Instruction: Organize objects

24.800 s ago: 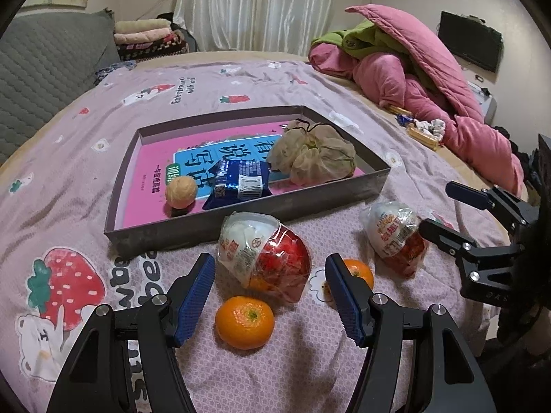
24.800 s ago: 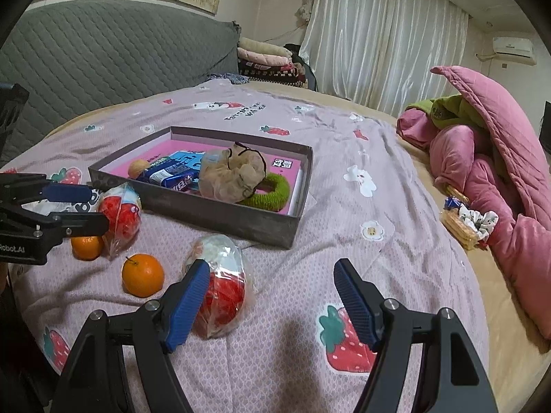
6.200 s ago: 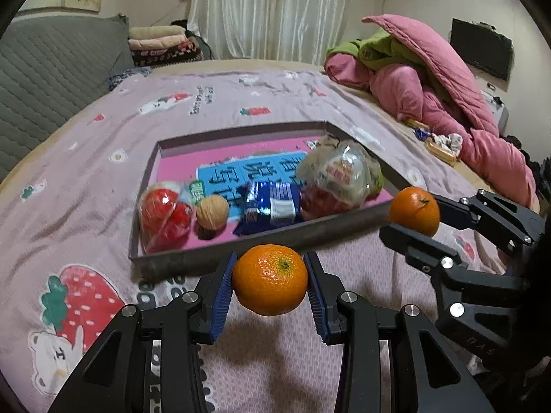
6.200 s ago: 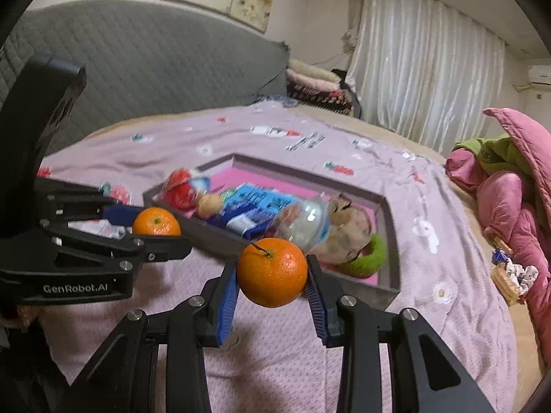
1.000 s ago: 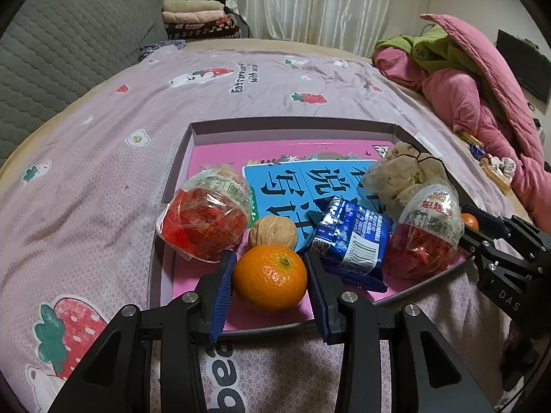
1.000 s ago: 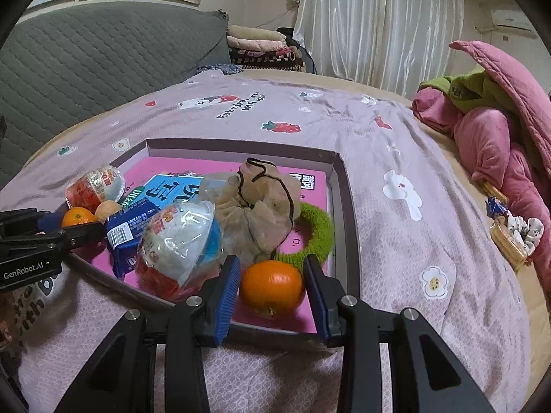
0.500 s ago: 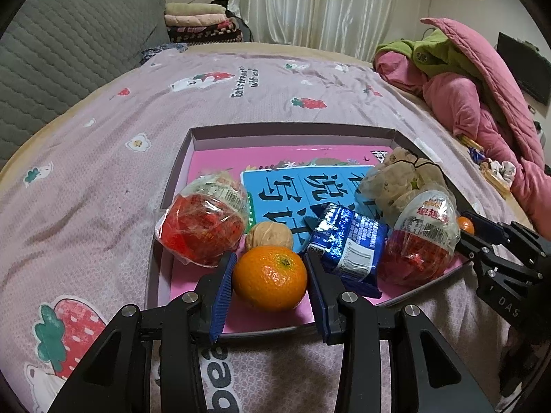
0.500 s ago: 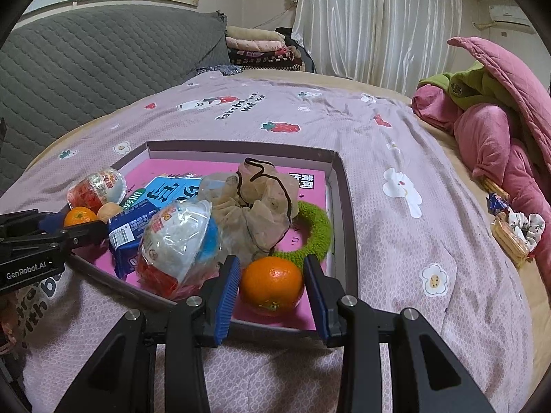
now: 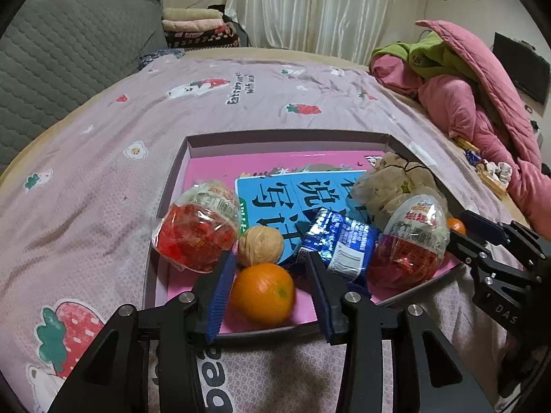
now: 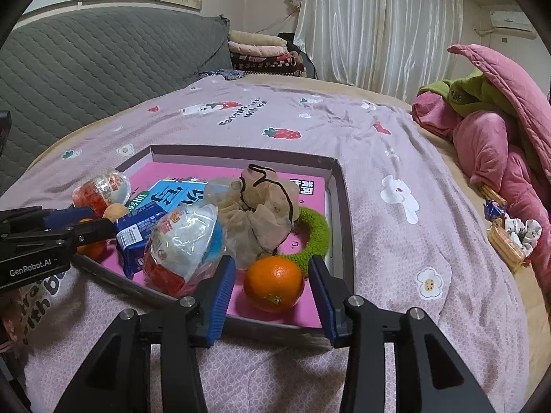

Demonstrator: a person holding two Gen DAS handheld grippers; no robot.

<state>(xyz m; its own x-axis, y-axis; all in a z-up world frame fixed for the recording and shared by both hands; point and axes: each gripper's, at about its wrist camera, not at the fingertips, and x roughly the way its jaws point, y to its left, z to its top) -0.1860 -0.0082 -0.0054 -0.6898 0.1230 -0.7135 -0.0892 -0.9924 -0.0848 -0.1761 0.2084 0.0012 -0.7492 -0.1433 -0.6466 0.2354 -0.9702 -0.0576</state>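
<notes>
A grey tray [image 9: 286,135] with a pink book in it lies on the bed. In the left wrist view my left gripper [image 9: 268,290] is open around an orange [image 9: 262,293] lying at the tray's near edge, beside a walnut [image 9: 260,245], a red snack bag [image 9: 196,232] and a blue packet [image 9: 339,244]. In the right wrist view my right gripper [image 10: 272,289] is open around a second orange [image 10: 273,284] lying at the tray's [image 10: 341,206] near right corner, next to a green ring [image 10: 311,234] and a beige scrunchie [image 10: 261,213].
A second red snack bag [image 9: 409,244] lies in the tray's right part. Pink and green bedding [image 9: 461,86] is piled at the right. Small items [image 10: 509,234] lie near the bed's right edge. A grey headboard [image 10: 86,62] stands at the left.
Both grippers have opened since half a second ago. Each orange has left the pads and now rests in the tray.
</notes>
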